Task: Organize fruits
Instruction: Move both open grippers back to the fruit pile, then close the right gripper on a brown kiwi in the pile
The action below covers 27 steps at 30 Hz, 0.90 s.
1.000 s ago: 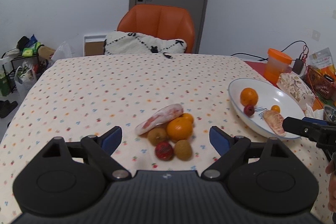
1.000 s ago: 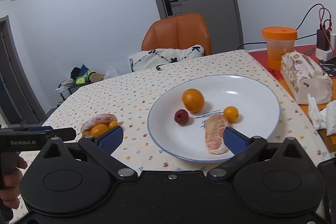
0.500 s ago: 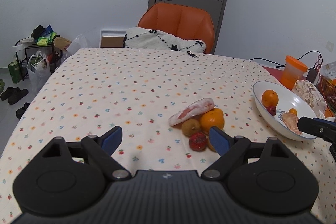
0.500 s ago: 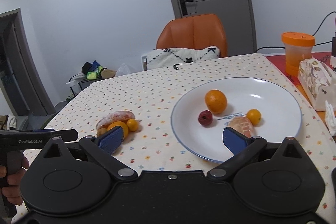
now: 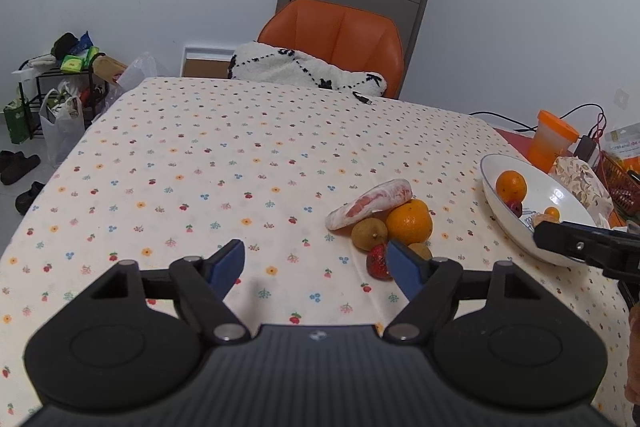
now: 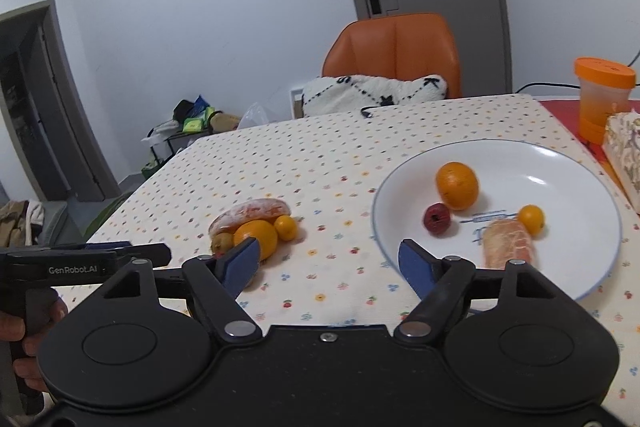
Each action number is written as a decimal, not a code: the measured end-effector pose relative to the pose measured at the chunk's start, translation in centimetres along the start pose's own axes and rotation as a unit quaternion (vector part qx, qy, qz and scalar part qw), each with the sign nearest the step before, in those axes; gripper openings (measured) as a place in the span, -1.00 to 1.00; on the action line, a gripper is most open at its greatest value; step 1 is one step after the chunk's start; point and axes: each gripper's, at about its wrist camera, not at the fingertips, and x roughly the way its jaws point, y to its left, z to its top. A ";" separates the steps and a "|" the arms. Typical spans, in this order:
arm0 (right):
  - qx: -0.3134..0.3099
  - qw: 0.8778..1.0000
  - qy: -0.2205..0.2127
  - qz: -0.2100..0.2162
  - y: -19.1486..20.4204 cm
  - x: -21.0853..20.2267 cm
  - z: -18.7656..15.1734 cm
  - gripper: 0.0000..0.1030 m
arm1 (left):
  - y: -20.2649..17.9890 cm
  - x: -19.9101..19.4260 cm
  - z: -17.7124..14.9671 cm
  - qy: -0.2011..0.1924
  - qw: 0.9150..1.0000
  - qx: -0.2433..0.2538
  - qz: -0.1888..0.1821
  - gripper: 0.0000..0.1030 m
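White plate (image 6: 568, 163) near the right edge of the floral tablecloth (image 5: 208, 163) carries an orange (image 6: 457, 185), a dark red fruit (image 6: 437, 218), a small kumquat (image 6: 531, 217) and a peeled pomelo wedge (image 6: 508, 243). Toward the tablecloth's near edge, a loose cluster sits touching: another peeled wedge (image 5: 370, 202), a big orange (image 5: 409, 221), a brown fruit (image 5: 369, 234) and a red one (image 5: 378, 261). Left gripper (image 5: 318, 263) hovers just short of that cluster, jaws spread wide, nothing held. Right gripper (image 6: 330, 265) hangs between cluster and plate, jaws likewise parted and empty. "GenRobot.AI" reads clearly on the left tool's side in the right wrist view.
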 end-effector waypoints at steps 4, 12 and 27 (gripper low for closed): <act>-0.003 1.000 0.012 0.004 0.7 0.8 -0.1 0.31 | 0.4 0.4 -0.2 0.005 1.000 -0.004 -0.004 0.36; -0.013 0.999 0.040 0.022 2.0 2.9 -0.4 0.15 | 1.0 1.1 -0.5 0.015 1.000 -0.010 -0.018 0.09; -0.032 0.994 0.081 0.065 4.0 5.7 -0.9 -0.14 | 1.3 2.1 -0.6 0.022 0.999 -0.024 -0.026 -0.10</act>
